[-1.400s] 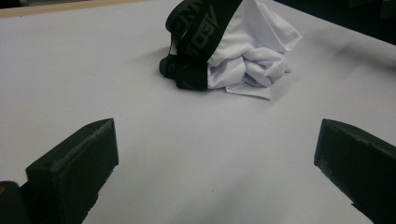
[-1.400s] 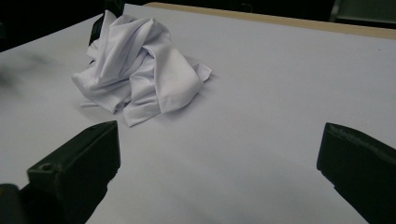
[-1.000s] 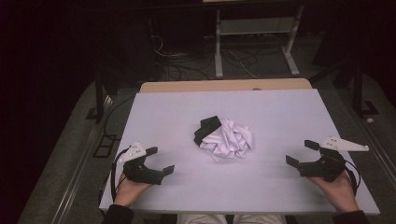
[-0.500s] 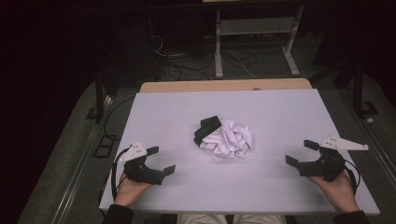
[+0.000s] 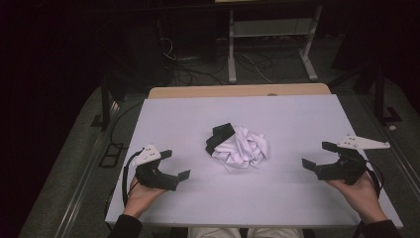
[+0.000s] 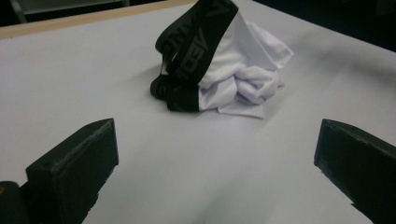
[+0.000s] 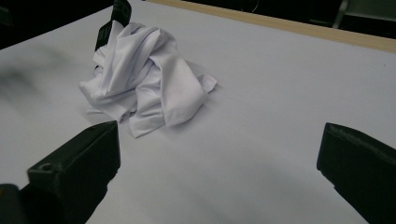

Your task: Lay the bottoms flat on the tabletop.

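two tools (image 5: 174, 165) (image 5: 317, 154) open, one crumpled garment (image 5: 240, 147)

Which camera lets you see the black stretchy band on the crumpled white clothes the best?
The left gripper view: the black band faces that camera, big and close, with faint lettering on it. The high view shows it small, at the left edge of the white garment. The right gripper view catches just a bit of it behind the white folds.

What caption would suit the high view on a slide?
Two open hand-held grippers, left and right, flank crumpled white underwear on a table.
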Available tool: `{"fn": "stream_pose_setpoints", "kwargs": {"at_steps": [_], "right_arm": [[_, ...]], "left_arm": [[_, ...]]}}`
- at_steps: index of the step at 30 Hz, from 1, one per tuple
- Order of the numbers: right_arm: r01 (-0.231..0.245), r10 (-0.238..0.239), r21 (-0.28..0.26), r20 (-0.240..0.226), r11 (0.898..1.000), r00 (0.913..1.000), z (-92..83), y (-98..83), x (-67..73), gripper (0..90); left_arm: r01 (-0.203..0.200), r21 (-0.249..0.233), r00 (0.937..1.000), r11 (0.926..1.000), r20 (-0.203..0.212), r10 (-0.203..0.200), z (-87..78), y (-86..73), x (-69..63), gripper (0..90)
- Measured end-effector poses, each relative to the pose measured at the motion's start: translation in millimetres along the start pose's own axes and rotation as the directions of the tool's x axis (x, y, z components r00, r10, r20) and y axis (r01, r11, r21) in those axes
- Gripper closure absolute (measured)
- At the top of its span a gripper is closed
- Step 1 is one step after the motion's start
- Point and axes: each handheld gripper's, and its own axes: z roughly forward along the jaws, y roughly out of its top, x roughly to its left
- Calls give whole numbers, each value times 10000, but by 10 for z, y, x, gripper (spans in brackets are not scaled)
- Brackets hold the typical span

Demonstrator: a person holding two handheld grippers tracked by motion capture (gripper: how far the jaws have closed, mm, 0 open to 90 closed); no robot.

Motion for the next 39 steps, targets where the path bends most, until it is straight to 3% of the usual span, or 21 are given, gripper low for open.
{"fn": "stream_pose_setpoints", "kwargs": {"at_steps": [13,24,30,39], "right_arm": [[241,-238,153,-160,9996,9996,90,253,30,0],[385,-374,211,-505,9990,9980,194,521,33,0],[465,-449,242,-611,9986,9971,280,657,24,0],[473,-440,404,-795,9981,9959,458,710,7,0]], "left_arm": [[-106,196,9994,9998,323,100,89,193,-13,0],[-304,284,9988,9991,397,293,147,477,20,0],[-195,330,9990,9993,400,182,222,543,72,0],[-53,358,9995,9993,327,41,318,604,143,0]]}}
